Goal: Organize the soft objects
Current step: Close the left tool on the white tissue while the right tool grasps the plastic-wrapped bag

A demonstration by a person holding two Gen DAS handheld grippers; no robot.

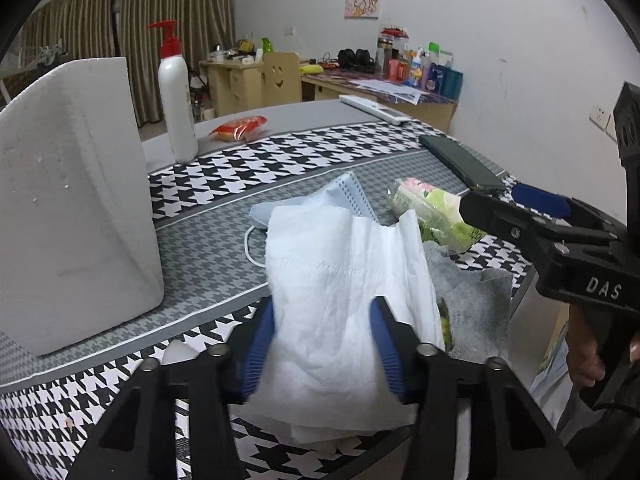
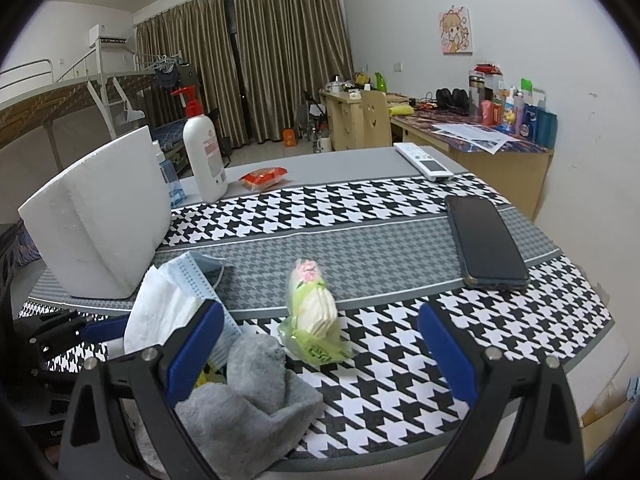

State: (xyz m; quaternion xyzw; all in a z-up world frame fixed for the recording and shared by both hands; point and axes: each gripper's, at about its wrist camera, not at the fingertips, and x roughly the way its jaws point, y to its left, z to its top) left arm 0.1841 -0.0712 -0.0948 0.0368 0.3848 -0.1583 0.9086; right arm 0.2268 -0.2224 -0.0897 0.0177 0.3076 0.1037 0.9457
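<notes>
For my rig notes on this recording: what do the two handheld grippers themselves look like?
Both are black plastic frames with silver bolts at the pivots and blue ribbed pads on the fingers. The left gripper and right gripper look alike. From the left wrist view, the right gripper's body carries white "DAS" lettering, above a pistol-style handle in a hand. No sleeve shows.

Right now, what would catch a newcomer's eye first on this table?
The white tissue bunched between the left gripper pads, at the near edge of the houndstooth tablecloth. Beside it lie a grey cloth and a green tissue pack; a white foam box stands far left.
</notes>
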